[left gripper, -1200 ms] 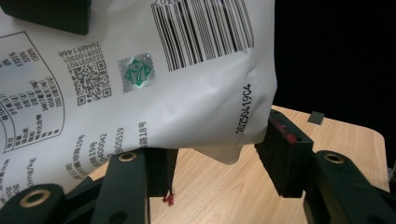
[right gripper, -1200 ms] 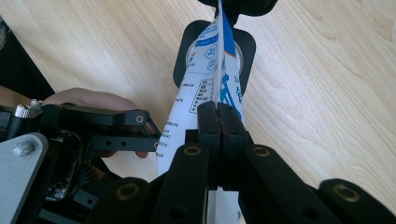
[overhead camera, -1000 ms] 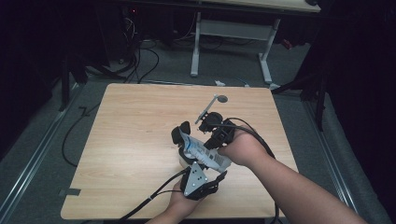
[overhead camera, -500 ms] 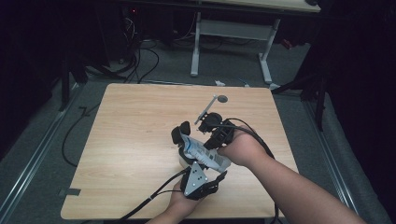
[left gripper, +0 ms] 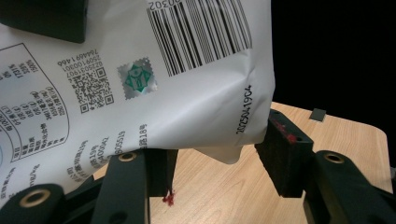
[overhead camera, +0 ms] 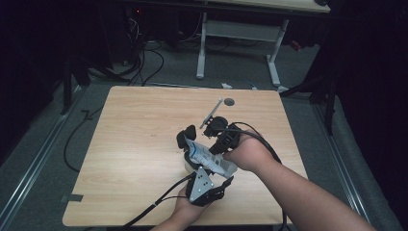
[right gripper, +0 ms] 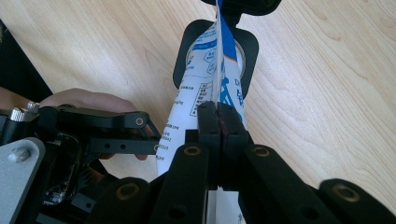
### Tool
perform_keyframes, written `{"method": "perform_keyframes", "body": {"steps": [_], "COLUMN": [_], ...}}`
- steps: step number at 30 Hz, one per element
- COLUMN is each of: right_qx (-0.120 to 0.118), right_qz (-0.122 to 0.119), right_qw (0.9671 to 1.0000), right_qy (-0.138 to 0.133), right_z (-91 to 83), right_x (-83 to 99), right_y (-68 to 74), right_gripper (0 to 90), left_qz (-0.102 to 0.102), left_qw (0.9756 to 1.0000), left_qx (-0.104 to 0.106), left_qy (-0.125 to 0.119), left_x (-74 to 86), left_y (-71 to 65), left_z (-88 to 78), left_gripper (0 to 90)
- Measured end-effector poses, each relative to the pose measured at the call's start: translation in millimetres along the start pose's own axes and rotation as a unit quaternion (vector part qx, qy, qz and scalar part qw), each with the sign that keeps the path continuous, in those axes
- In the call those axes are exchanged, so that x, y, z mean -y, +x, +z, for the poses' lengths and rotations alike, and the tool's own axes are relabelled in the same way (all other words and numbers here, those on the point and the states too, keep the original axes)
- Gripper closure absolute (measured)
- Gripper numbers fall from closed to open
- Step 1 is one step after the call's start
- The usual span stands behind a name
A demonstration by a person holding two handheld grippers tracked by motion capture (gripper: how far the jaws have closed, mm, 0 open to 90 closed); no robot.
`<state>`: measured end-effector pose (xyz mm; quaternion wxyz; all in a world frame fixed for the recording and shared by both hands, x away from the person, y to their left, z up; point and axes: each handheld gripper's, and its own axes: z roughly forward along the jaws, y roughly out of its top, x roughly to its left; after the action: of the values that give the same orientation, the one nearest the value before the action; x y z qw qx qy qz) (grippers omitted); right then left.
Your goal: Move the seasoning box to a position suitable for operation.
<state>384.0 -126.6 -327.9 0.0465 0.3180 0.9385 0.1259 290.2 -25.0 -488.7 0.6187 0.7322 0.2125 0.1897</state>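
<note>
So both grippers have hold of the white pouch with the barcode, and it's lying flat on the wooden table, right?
Not quite. Both grippers do hold the white pouch, but it is not lying flat: the left gripper view shows its lower edge lifted clear of the wooden table. The right gripper pinches its edge, and the left gripper grips its lower part.

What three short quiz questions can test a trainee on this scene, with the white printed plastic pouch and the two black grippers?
1. True or false: the right gripper is shut on an edge of the white printed plastic pouch.
2. What is printed on the pouch side that the left gripper view shows? A) a black barcode B) a red star C) nothing
3. What surface lies under the pouch?

Key: 1 true; 2 A; 3 the light wooden table.
</note>
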Motion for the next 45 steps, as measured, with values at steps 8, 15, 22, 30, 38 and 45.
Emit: {"method": "perform_keyframes", "body": {"steps": [8,15,22,30,38,45], "right_qx": [0.0,-0.003,-0.007,-0.009,-0.012,-0.015], "right_qz": [0.0,0.004,0.007,0.012,0.018,0.018], "right_qw": [1.0,1.0,1.0,0.9999,0.9997,0.9997], "right_qy": [-0.003,-0.003,-0.001,0.003,0.006,0.005], "right_z": [-1.4,-1.0,0.5,0.6,1.5,2.9], "right_x": [1.0,3.6,7.1,12.7,16.8,18.6], "right_y": [0.1,0.6,-0.1,-1.5,-2.5,-2.8], "right_gripper": [90.0,90.0,90.0,90.0,90.0,90.0], "left_qz": [0.004,0.008,0.011,0.011,0.012,0.009], "left_qw": [1.0,1.0,0.9999,0.9998,0.9994,0.9991], "left_qx": [-0.001,-0.001,0.0,0.0,-0.001,-0.004], "left_qy": [0.0,0.004,0.009,0.017,0.033,0.041], "left_x": [0.9,3.8,8.3,14.3,18.6,21.7], "left_y": [-0.3,-1.3,-2.1,-2.5,0.1,1.2], "left_z": [-0.4,-1.1,-1.1,-2.0,-3.7,-4.1], "left_gripper": [50.6,50.6,50.8,51.0,51.2,51.3]}}
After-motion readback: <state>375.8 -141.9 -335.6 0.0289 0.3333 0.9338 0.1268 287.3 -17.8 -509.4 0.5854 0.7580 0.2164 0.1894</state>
